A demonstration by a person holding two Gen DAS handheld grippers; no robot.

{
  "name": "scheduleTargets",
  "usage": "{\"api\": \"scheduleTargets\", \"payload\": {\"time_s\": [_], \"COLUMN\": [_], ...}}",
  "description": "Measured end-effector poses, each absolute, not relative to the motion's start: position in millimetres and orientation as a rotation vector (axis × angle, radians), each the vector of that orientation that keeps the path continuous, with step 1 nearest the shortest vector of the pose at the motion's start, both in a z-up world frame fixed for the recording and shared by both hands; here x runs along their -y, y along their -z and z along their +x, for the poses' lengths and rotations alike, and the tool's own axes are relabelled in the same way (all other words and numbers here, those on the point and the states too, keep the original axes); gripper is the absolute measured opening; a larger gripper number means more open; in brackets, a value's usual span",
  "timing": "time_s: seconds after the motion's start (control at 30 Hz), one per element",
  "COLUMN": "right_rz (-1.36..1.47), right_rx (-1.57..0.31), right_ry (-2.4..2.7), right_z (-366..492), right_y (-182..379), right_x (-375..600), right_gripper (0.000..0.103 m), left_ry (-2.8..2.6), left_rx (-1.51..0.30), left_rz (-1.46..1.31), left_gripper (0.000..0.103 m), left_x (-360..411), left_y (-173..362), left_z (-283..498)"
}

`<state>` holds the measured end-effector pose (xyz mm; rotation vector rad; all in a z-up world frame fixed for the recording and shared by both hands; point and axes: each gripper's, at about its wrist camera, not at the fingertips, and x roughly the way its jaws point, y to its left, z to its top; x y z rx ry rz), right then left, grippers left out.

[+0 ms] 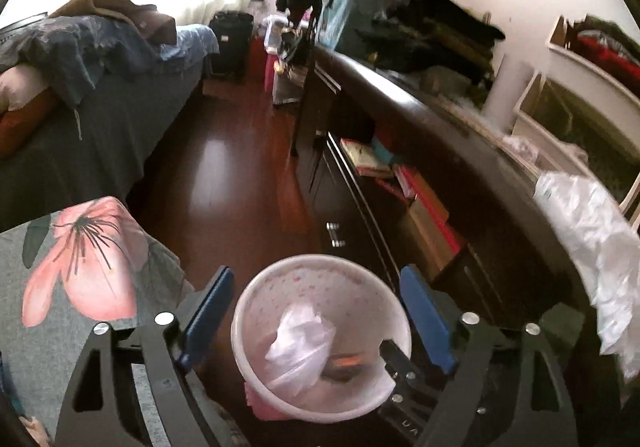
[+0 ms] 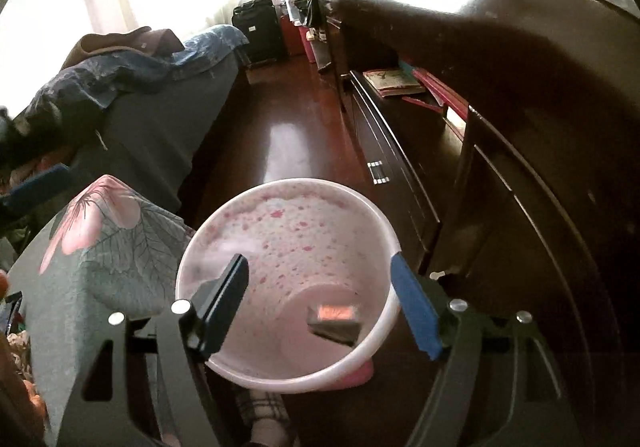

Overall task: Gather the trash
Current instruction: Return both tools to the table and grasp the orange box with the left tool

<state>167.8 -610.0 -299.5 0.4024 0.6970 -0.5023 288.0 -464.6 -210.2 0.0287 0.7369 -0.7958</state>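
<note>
Bedroom floor, dark wood, between bed and dresser: bin [image 1: 320,335] sits directly below both claws, left gripper [image 1: 320,323] wide and empty above the bag [image 1: 300,347] lying inside, right gripper [image 2: 320,303] wide and empty over the rim, nearer the small dark box [image 2: 334,321] at the bottom.

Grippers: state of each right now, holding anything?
Left gripper: open, empty, above the white bin holding a crumpled plastic bag.
Right gripper: open, empty, over the same bin.
</note>
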Motion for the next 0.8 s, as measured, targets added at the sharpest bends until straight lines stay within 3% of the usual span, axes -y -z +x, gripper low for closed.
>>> {"api": "scheduleTargets", "payload": {"time_s": [0.13, 0.33, 0.5, 0.8], "right_rz": [0.396, 0.345, 0.278, 0.205], "right_rx": [-0.696, -0.694, -0.689, -0.703], "right_ry": [0.501, 0.453, 0.331, 0.13], "right_z": [160.7, 143.0, 129.1, 120.9], "right_y": [290.9, 260.0, 229.9, 200.1], "right_x": [600.1, 557.7, 496.7, 404.2], "right_gripper": [0.076, 0.089, 0.097, 0.098], "left_ry": [0.776, 0.664, 0.522, 0.243], "left_rx": [-0.707, -0.651, -0.654, -0.676], "left_rz": [0.026, 0.035, 0.092, 0.072], "left_gripper": [0.085, 0.094, 0.095, 0.098], "left_x": [445.9, 382.2, 322.0, 202.9], "left_y": [195.5, 178.6, 180.7, 182.4], "left_z": [277.3, 243.5, 222.1, 199.9]}}
